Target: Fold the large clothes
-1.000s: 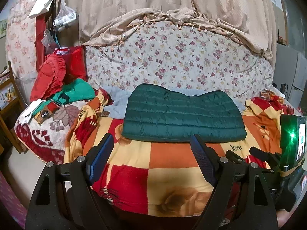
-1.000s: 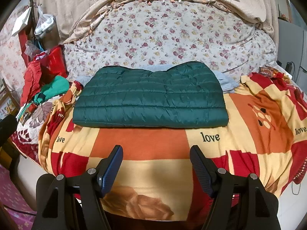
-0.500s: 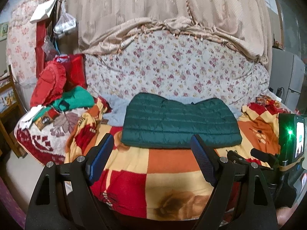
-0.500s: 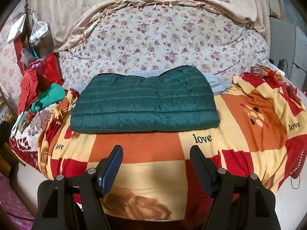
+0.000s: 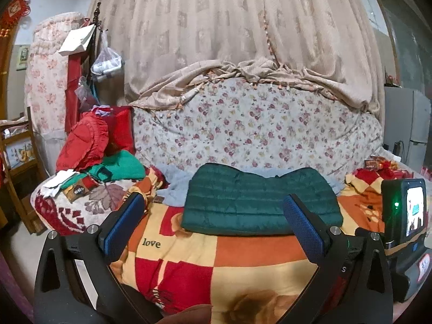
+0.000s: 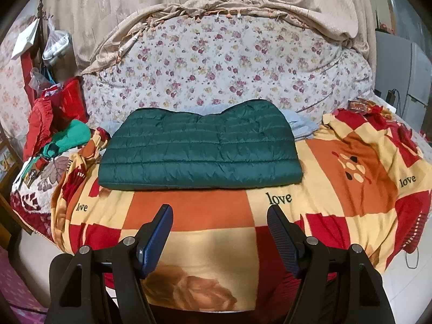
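A dark green quilted jacket (image 5: 259, 202) lies folded into a flat rectangle on the checkered blanket (image 5: 243, 259); it also shows in the right wrist view (image 6: 199, 151). My left gripper (image 5: 213, 205) is open and empty, held back from the bed's front edge, short of the jacket. My right gripper (image 6: 218, 213) is open and empty too, above the blanket's (image 6: 194, 210) front part, apart from the jacket. The right gripper's body with a lit screen (image 5: 405, 213) shows at the right of the left wrist view.
A pile of red and green clothes (image 5: 100, 151) lies at the bed's left end. A floral-covered bolster (image 6: 229, 67) stands behind the jacket, with a beige curtain (image 5: 243, 27) above. A wooden rack (image 5: 16, 162) stands at far left, a grey cabinet (image 6: 405, 81) at right.
Both grippers have drawn back and tilted up from the bed, so the jacket looks smaller and lower. The jacket has not moved. Both stay open.
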A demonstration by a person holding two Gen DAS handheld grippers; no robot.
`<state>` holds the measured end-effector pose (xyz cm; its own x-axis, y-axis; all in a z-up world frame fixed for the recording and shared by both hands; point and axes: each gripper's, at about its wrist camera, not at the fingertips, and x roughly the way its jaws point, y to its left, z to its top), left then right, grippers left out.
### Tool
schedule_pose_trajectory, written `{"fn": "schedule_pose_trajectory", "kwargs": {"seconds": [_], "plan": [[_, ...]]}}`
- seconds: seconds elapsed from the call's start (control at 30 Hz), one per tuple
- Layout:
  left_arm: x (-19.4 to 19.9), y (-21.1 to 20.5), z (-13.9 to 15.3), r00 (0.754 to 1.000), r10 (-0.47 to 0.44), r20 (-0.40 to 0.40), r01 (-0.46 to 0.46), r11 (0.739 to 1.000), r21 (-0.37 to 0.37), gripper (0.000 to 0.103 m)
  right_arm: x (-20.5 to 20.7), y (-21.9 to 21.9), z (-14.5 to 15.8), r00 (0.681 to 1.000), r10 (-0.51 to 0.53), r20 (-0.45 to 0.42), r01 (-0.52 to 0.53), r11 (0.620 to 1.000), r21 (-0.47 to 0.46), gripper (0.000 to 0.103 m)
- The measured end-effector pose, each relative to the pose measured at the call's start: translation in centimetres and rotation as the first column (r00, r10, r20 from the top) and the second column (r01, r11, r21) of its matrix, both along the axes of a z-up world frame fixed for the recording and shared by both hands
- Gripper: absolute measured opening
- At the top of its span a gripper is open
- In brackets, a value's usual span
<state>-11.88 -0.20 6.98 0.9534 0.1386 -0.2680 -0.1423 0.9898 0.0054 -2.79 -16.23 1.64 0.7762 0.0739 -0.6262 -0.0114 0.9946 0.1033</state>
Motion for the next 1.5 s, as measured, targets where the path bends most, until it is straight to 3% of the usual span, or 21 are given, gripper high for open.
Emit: {"fn": "schedule_pose_trajectory", "kwargs": {"seconds": [0.23,0.37,0.57,1.5], "plan": [[1.6,-0.6,-1.2,0.992,-0.056,-0.112,0.056,0.998,-0.001,0.103,-1.0,0.8,0.3,0.999,-0.008,0.038,0.011,0.997,-0.076,0.070],[2.6,-0.7,-2.0,0.986,-0.040,-0.160,0.038,0.999,-0.014,0.103,-1.3,1.0,0.3,0.999,-0.002,0.045,0.006,0.996,-0.084,0.076],[2.9,-0.4,-2.5,0.985,-0.015,-0.169,0.011,1.000,-0.024,0.103,-1.1,1.1,-0.2,1.000,-0.006,0.021,0.008,0.996,-0.083,0.076],[4.8,-0.7,-5.0,0.950,-0.075,-0.302,0.061,0.996,-0.058,0.103,-0.5,1.6,-1.7,0.999,-0.023,-0.049,0.018,0.994,-0.104,0.076]]}}
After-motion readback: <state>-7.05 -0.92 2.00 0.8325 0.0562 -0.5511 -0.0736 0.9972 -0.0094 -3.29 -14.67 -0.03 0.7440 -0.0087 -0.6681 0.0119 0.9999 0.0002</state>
